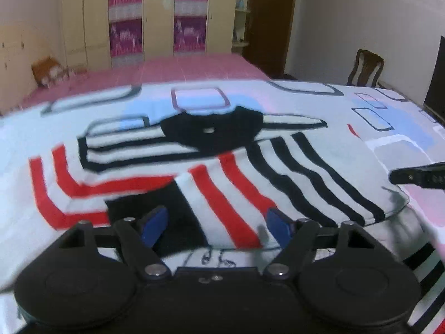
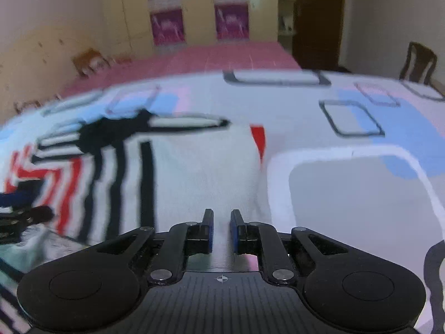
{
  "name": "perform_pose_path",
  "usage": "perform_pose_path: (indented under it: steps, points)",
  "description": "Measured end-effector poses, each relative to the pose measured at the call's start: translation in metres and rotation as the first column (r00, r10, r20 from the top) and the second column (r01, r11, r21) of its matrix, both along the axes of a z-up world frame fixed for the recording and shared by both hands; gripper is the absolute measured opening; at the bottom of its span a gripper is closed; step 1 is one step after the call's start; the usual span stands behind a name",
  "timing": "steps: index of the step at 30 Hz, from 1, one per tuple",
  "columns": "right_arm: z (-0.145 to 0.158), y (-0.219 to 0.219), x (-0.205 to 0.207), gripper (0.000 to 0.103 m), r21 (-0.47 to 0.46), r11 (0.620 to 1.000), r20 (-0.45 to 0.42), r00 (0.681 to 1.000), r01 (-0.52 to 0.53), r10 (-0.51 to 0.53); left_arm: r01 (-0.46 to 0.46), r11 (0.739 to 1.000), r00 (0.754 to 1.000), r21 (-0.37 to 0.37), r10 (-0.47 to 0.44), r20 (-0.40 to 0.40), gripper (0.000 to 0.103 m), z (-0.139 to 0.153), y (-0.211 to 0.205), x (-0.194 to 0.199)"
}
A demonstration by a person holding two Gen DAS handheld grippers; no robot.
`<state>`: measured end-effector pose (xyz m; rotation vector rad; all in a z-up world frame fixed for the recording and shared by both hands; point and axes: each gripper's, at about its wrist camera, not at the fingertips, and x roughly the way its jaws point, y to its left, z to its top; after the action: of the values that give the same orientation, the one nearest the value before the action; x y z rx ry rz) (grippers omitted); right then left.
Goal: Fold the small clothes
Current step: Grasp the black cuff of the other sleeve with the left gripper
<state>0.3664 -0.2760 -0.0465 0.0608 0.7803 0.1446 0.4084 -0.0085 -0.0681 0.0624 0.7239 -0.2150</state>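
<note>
Pink-covered bedding (image 1: pixel 178 69) is seen at the back of the room, in front of a cream wardrobe with magenta patterned door panels (image 1: pixel 126 19), while nearer the cameras a white bedsheet printed with grey-outlined squares and pale blue and pink patches (image 1: pixel 361 144) is spread as the working surface. No container is shown in either view, and no brand, label or legible writing can be made out – only a few dark scribbled marks on the cloth below the garment's near edge, too blurred to be read.

A small white garment with red and black stripes and a black neck area (image 1: pixel 222 172) is laid flat on the sheet, partly folded, with one striped flap turned over the middle and a black square panel at its near edge. It is seen directly ahead of the left gripper (image 1: pixel 217 226), whose blue-padded jaws are held wide apart just above the garment's near edge with nothing clamped between them. The right gripper (image 2: pixel 221 229) is seen with its blue pads drawn nearly together, a narrow gap left between them and no cloth caught there; plain sheet lies below it.

From the left wrist view the whole garment is shown, with a black tip of the other tool at the right edge. From the right wrist view the garment is pushed to the left of the picture – and a dark wooden chair (image 2: pixel 420 61) appears by the wall; that view is blurred.
</note>
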Motion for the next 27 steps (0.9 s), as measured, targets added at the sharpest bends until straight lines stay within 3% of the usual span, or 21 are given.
perform_pose_path:
  steps: [2,5,7,9,10,11,12,13,15,17,18,19,21,23,25,27]
  points:
    - [-0.012,0.003,-0.004,0.012,-0.046,0.999,-0.074,0.997,-0.016,0.013,-0.001,1.0,0.996,0.023,0.003,-0.086,0.085,-0.013,-0.001,0.008]
    - [-0.011,0.007,-0.006,0.012,-0.073,0.997,-0.082,0.996,-0.023,0.017,-0.034,0.999,0.996,-0.039,0.03,-0.084,0.087,-0.005,0.01,0.006]
    - [0.002,0.007,-0.006,0.013,-0.008,1.0,-0.053,0.999,0.002,-0.003,-0.062,0.998,0.997,-0.027,0.061,-0.046,0.101,0.002,0.018,-0.003]
    - [0.007,0.01,-0.008,0.013,0.029,1.0,-0.031,0.999,0.012,-0.011,-0.108,0.994,0.994,-0.009,0.108,-0.028,0.103,0.005,0.034,-0.01]
    - [0.008,0.013,-0.008,0.021,0.033,0.999,-0.028,0.999,0.019,-0.018,-0.134,0.991,0.991,-0.01,0.133,-0.03,0.103,0.006,0.045,-0.016]
    - [0.008,0.018,-0.009,0.036,0.038,0.999,-0.027,0.999,0.024,-0.023,-0.16,0.987,0.987,-0.014,0.159,-0.034,0.102,0.006,0.056,-0.019]
    - [0.008,0.021,-0.011,0.074,0.046,0.999,-0.021,0.999,0.028,-0.027,-0.2,0.98,0.979,-0.02,0.199,-0.035,0.101,0.007,0.073,-0.026]
    - [0.009,0.026,-0.012,0.083,0.057,0.998,-0.003,1.0,0.028,-0.028,-0.234,0.972,0.972,-0.031,0.233,-0.03,0.098,0.01,0.088,-0.036]
    - [0.013,0.031,-0.016,0.082,0.094,0.996,0.012,1.0,-0.004,0.003,-0.322,0.945,0.947,-0.06,0.322,-0.021,0.09,0.016,0.126,-0.052]
    - [0.014,0.043,-0.017,0.061,0.111,0.994,0.007,1.0,-0.022,0.022,-0.43,0.897,0.902,-0.103,0.431,-0.01,0.08,0.021,0.168,-0.072]
    - [0.013,0.049,-0.015,0.039,0.129,0.991,-0.005,1.0,-0.029,0.03,-0.5,0.855,0.863,-0.135,0.505,0.001,0.079,0.024,0.194,-0.084]
    - [0.011,0.056,-0.011,0.025,0.153,0.988,-0.023,0.999,-0.029,0.033,-0.556,0.815,0.826,-0.162,0.563,-0.003,0.078,0.025,0.215,-0.093]
    - [0.007,0.067,-0.003,0.024,0.187,0.982,-0.048,0.998,-0.018,0.028,-0.671,0.707,0.731,-0.225,0.681,-0.041,0.078,0.024,0.262,-0.111]
    - [0.007,0.083,0.005,0.024,0.215,0.976,-0.07,0.997,-0.023,0.039,-0.739,0.606,0.653,-0.295,0.752,-0.09,0.077,0.019,0.301,-0.124]
    - [0.008,0.099,0.009,0.024,0.213,0.976,-0.074,0.996,-0.038,0.055,-0.774,0.521,0.593,-0.36,0.795,-0.126,0.076,0.011,0.333,-0.134]
    - [0.009,0.114,0.009,0.024,0.205,0.977,-0.067,0.995,-0.056,0.071,-0.789,0.442,0.549,-0.427,0.819,-0.166,0.072,0.003,0.36,-0.139]
